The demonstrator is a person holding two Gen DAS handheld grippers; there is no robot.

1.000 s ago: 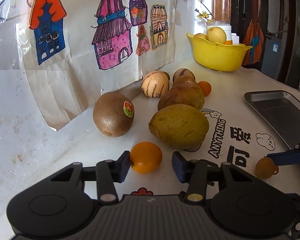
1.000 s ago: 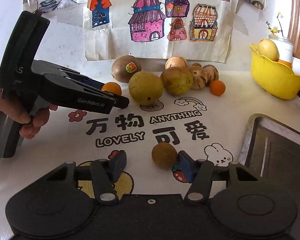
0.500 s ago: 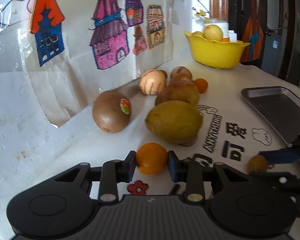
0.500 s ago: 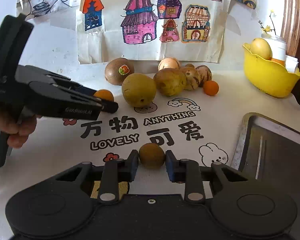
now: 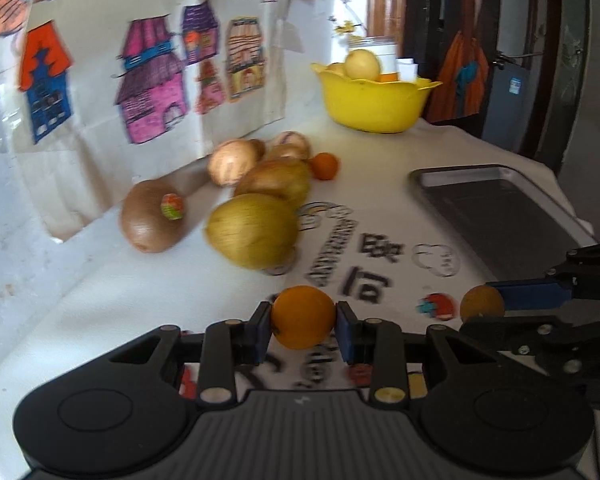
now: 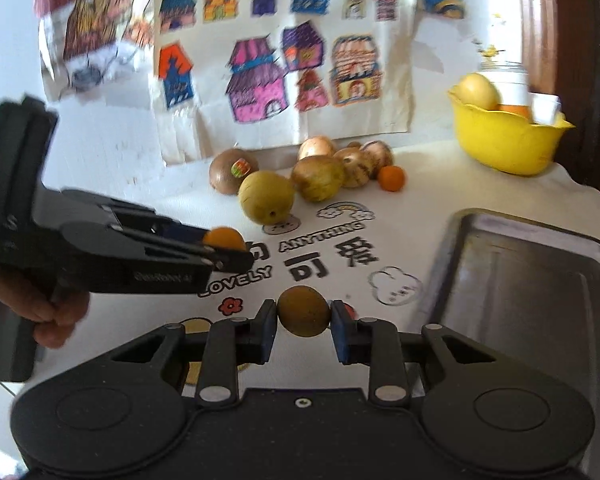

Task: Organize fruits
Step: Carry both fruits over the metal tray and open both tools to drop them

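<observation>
A small orange point(image 5: 302, 317) is clamped between the pads of the left tool point(image 5: 303, 332), above the printed cloth near the desk's point(image 5: 440, 148) front edge. A small brown fruit point(image 6: 304, 311) is gripped likewise by the right tool point(image 6: 305, 330), just beside the metal tray point(image 6: 532, 280) at the desk's right edge. The remaining fruits are gathered toward the back edge: a kiwi point(image 5: 153, 217) with a sticker, two yellow-green pears point(image 5: 253, 230), striped round fruits and another small orange point(image 5: 325, 165). A yellow bowl point(image 5: 374, 102) holding fruit is seen at the back right corner.
</observation>
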